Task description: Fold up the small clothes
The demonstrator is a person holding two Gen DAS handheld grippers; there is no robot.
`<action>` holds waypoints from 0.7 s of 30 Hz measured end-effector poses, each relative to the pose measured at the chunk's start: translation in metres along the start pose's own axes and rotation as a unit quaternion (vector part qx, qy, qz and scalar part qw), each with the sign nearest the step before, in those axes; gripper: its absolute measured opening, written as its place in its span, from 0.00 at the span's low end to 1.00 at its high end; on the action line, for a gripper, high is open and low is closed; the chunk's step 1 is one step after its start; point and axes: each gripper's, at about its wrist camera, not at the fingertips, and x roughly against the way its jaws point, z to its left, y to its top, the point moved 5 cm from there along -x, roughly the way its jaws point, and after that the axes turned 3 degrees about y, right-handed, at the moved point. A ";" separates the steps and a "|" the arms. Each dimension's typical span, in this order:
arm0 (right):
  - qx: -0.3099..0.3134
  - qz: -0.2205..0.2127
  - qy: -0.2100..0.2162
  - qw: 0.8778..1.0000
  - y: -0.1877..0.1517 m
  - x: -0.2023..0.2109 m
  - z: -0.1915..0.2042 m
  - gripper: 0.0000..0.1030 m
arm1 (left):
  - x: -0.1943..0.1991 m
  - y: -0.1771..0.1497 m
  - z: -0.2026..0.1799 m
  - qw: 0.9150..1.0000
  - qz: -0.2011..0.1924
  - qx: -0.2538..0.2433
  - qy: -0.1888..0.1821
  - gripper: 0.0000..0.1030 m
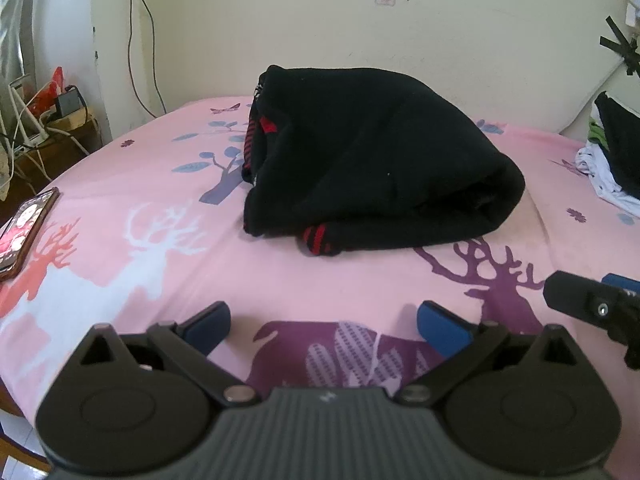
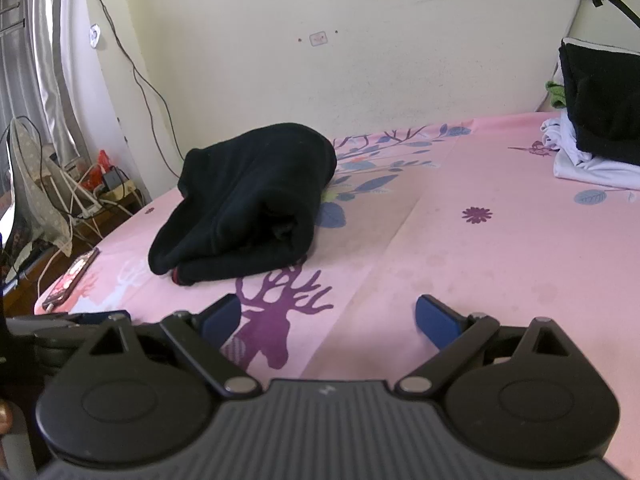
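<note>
A folded black garment with red striped trim (image 1: 372, 160) lies on the pink deer-print bed sheet (image 1: 160, 184). It also shows in the right wrist view (image 2: 248, 204), left of centre. My left gripper (image 1: 324, 326) is open and empty, low over the sheet, a short way in front of the garment. My right gripper (image 2: 328, 320) is open and empty, in front and to the right of the garment. The right gripper's tip shows at the right edge of the left wrist view (image 1: 592, 304).
A pile of black, white and green clothes (image 2: 596, 128) sits at the bed's far right, also seen in the left wrist view (image 1: 612, 152). A phone (image 1: 24, 232) lies at the bed's left edge. Cables and a side table (image 2: 100, 196) stand left of the bed. A wall is behind.
</note>
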 end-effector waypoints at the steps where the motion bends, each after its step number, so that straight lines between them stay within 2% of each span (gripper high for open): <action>1: 0.000 0.000 0.001 1.000 0.000 0.000 0.000 0.88 | 0.000 0.000 0.000 1.000 0.001 0.000 0.000 1.00; 10: -0.002 0.000 0.002 1.000 0.000 0.000 -0.001 0.89 | 0.003 0.000 -0.003 1.000 0.008 -0.014 0.004 1.00; 21: -0.004 -0.001 0.006 1.000 0.001 0.000 -0.001 0.89 | 0.009 -0.003 -0.012 0.999 0.013 -0.030 -0.009 1.00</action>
